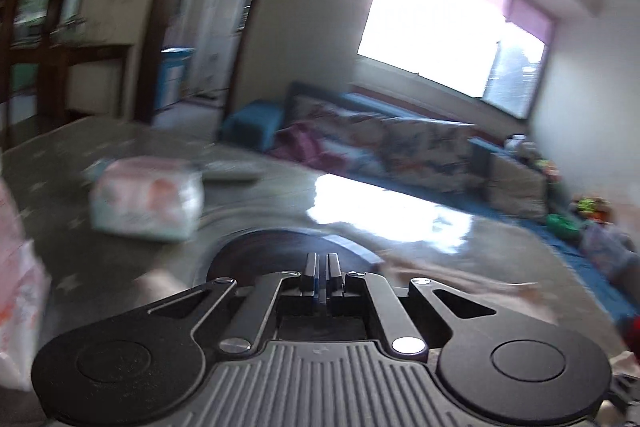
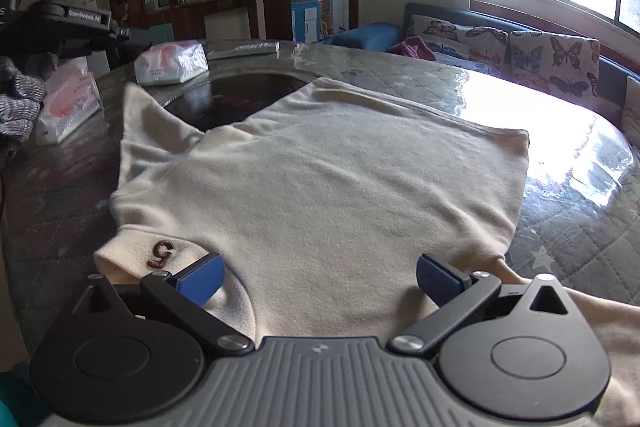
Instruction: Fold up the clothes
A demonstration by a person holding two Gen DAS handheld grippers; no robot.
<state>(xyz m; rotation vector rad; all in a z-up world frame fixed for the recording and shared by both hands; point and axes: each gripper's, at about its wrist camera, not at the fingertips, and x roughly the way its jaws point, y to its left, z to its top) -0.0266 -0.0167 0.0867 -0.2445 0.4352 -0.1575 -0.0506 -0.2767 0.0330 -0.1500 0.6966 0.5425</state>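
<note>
A cream sweater (image 2: 320,167) lies spread flat on the round table (image 2: 560,227), one sleeve (image 2: 148,119) reaching toward the far left. Its collar, marked with a brown letter (image 2: 160,253), is nearest me on the left. My right gripper (image 2: 320,267) hovers open just over the sweater's near edge, blue pads (image 2: 202,277) wide apart and nothing between them. My left gripper (image 1: 322,267) is shut with its fingers pressed together and no cloth visible in them; that view is motion-blurred. It is held high at the table's far left (image 2: 60,19). A beige blur of sweater (image 1: 460,279) lies to its right.
Two tissue packs (image 2: 172,63) (image 2: 68,107) sit at the table's far left, with a flat grey packet (image 2: 244,49) behind them. A dark round inset (image 2: 236,95) marks the table's centre. A sofa with butterfly cushions (image 2: 520,51) stands under the bright window. A grey knit sleeve (image 2: 16,99) is at the left edge.
</note>
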